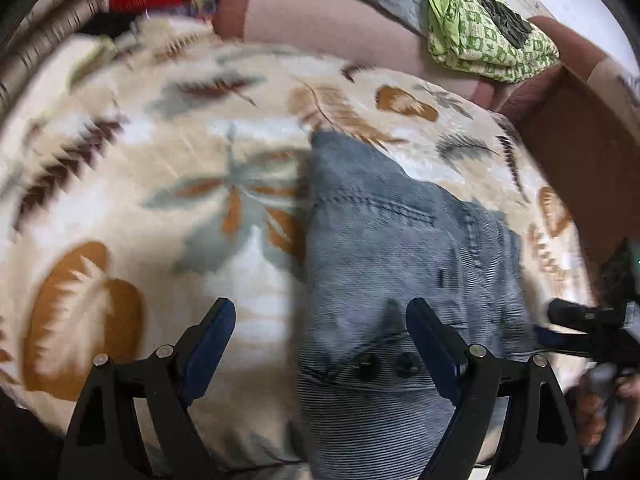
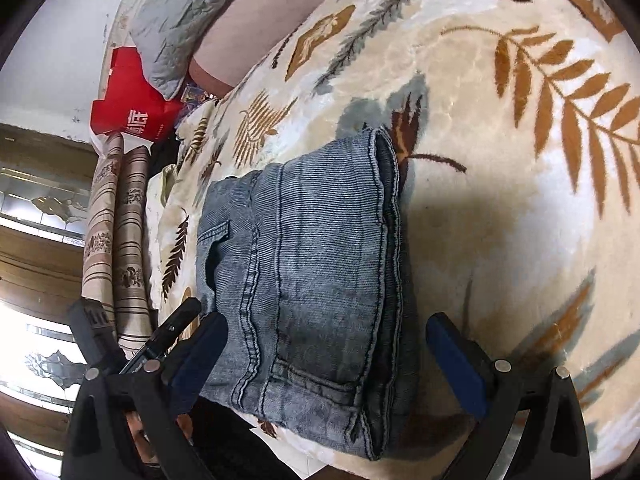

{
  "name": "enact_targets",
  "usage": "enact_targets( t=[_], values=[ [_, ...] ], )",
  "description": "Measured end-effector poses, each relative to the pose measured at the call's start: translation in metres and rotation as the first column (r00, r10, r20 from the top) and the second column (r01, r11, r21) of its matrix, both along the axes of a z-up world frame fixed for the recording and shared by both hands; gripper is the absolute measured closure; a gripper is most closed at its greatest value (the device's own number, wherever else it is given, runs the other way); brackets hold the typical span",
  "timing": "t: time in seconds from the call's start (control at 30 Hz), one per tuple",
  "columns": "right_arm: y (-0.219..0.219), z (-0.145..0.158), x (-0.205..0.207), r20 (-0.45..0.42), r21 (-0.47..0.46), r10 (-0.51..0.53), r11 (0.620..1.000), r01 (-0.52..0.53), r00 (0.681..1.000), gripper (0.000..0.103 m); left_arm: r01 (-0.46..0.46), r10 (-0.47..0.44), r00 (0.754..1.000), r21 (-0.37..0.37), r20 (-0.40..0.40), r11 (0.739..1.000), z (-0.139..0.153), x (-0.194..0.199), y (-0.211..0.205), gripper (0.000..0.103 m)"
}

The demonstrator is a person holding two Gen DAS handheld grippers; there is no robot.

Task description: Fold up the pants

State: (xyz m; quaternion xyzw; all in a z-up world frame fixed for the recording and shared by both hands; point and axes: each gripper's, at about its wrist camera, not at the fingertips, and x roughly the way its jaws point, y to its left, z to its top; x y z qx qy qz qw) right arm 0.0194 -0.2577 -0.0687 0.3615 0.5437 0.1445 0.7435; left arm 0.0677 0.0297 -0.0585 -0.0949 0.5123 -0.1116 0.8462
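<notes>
Grey-blue denim pants lie folded into a compact stack on a cream blanket with a leaf pattern. In the left wrist view my left gripper is open and empty, hovering above the stack's near left edge, where two dark buttons show. In the right wrist view the folded pants lie with hems and a back pocket visible. My right gripper is open and empty, its jaws straddling the stack's near end from above. The right gripper also shows at the right edge of the left wrist view.
A green patterned cloth and a grey quilted pillow lie at the back. A red bag sits near the wall. A brown cardboard box stands to the right. Striped curtains hang beside the bed edge.
</notes>
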Motion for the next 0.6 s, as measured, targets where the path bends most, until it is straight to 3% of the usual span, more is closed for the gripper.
enact_targets(
  t=[0.1, 0.23, 0.27, 0.3, 0.37, 0.47, 0.5, 0.53, 0.6],
  values=[
    [0.006, -0.005, 0.004, -0.009, 0.027, 0.009, 1.000, -0.009, 1.000, 0.003, 0.018, -0.028, 0.996, -0.114, -0.087, 0.993, -0.013, 0.008, 0.000, 0.015],
    [0.017, -0.002, 0.006, 0.008, 0.005, 0.067, 0.998, -0.067, 0.998, 0.006, 0.030, -0.044, 0.994, -0.137, -0.104, 0.990, -0.018, 0.012, -0.002, 0.016],
    [0.014, -0.009, 0.008, -0.018, 0.016, 0.052, 0.999, -0.052, 0.998, 0.009, 0.029, -0.044, 0.993, -0.139, -0.109, 0.990, -0.019, 0.013, -0.002, 0.018],
    [0.013, -0.012, 0.007, -0.026, 0.025, 0.035, 0.999, -0.035, 0.999, 0.011, 0.037, -0.053, 0.993, -0.145, -0.110, 0.989, -0.019, 0.014, -0.003, 0.028],
    [0.019, -0.009, 0.007, -0.011, -0.038, 0.077, 0.996, -0.077, 0.997, 0.016, 0.057, -0.071, 0.991, -0.124, -0.111, 0.991, -0.019, 0.015, -0.009, 0.043],
    [0.026, -0.011, 0.009, -0.029, -0.119, 0.106, 0.987, -0.109, 0.994, 0.030, 0.080, -0.086, 0.992, -0.074, -0.089, 0.994, -0.017, 0.013, -0.017, 0.055],
    [0.028, -0.010, 0.008, -0.029, -0.147, 0.121, 0.981, -0.124, 0.992, 0.042, 0.087, -0.091, 0.993, -0.054, -0.077, 0.995, -0.014, 0.011, -0.019, 0.065],
    [0.029, -0.007, 0.006, -0.020, -0.167, 0.135, 0.977, -0.136, 0.991, 0.065, 0.095, -0.097, 0.993, -0.033, -0.061, 0.995, -0.011, 0.010, -0.019, 0.070],
    [0.034, 0.005, -0.001, 0.016, -0.192, 0.165, 0.969, -0.159, 0.986, 0.077, 0.115, -0.115, 0.993, 0.020, -0.012, 0.993, 0.000, 0.003, -0.025, 0.079]
  ],
)
